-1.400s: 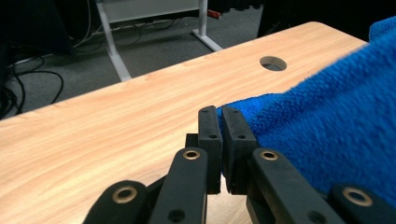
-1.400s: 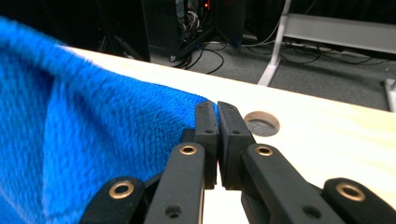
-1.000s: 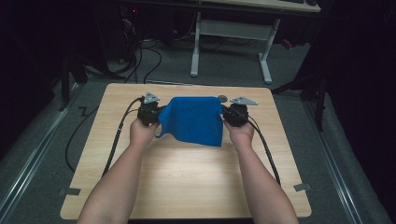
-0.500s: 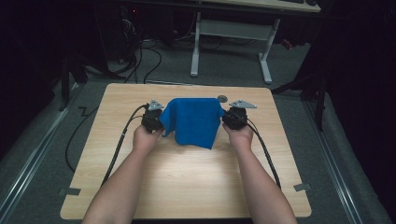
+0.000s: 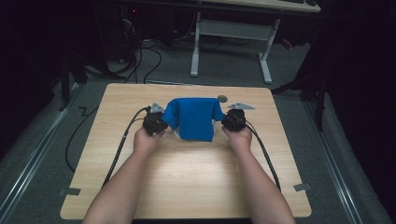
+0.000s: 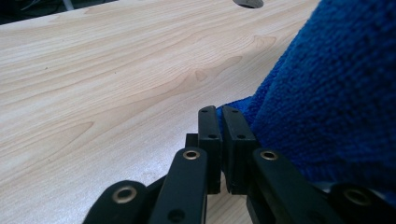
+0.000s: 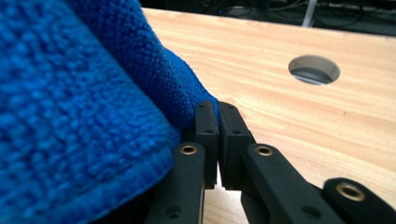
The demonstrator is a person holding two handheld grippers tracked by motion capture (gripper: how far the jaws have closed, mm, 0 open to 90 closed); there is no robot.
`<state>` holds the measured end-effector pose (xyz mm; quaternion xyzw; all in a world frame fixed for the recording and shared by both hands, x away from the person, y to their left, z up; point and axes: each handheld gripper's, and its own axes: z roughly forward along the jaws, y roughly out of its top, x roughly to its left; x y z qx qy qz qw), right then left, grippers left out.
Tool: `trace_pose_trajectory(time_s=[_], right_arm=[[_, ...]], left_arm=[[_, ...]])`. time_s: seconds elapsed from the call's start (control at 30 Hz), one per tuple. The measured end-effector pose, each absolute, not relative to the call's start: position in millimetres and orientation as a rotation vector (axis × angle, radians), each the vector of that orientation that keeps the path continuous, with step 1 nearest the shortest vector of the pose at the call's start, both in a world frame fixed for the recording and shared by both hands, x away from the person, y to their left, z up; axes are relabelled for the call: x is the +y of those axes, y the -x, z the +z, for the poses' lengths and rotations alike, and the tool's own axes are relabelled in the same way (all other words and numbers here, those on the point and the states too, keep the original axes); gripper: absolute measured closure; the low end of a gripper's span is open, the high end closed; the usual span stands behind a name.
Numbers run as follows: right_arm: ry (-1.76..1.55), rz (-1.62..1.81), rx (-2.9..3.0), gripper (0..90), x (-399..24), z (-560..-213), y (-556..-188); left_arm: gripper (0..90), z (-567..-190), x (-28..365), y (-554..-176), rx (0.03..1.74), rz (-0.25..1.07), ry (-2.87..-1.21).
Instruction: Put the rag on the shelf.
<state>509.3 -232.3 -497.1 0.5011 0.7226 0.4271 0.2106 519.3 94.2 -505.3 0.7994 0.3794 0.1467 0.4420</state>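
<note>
We see a blue, nubby terry cloth point(image 5: 196, 117), matt and rough-piled. The pale wooden surface point(image 5: 187, 172) looks smooth with a satin grain. The black tongs point(image 6: 219, 122) look like matt plastic with brassy metal rivets.

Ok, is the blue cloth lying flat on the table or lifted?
Lifted. The blue cloth hangs draped between the left gripper and right gripper, each pinching a top corner; its lower edge looks near the table.

My high camera looks forward and down over the whole counter point(image 5: 187, 186) from my side. Each gripper camera sits low, very near the blue cloth point(image 5: 196, 119), which all views share.
</note>
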Motion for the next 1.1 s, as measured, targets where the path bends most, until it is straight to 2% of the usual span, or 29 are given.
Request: trace_pose_trajectory(time_s=[0.1,0.2,0.43,0.77,1.1], right_arm=[[-1.417,1.195,1.988,84.5,-233,-496,-509],[-1.432,1.181,1.970,71.6,-235,-492,-507],[-1.411,1.168,1.901,67.0,-249,-476,-488],[-1.296,1.216,1.860,61.1,-255,-442,-451],[-1.196,1.282,1.850,53.7,-246,-428,-416]], left_arm=[[84.3,-505,97,-517,0.947,0.367,-1.976],[75.8,-504,99,-514,0.966,0.375,-1.972],[60.4,-499,110,-506,1.022,0.398,-1.915],[54.2,-492,139,-483,1.065,0.449,-1.855],[54.7,-497,160,-457,1.075,0.460,-1.852]])
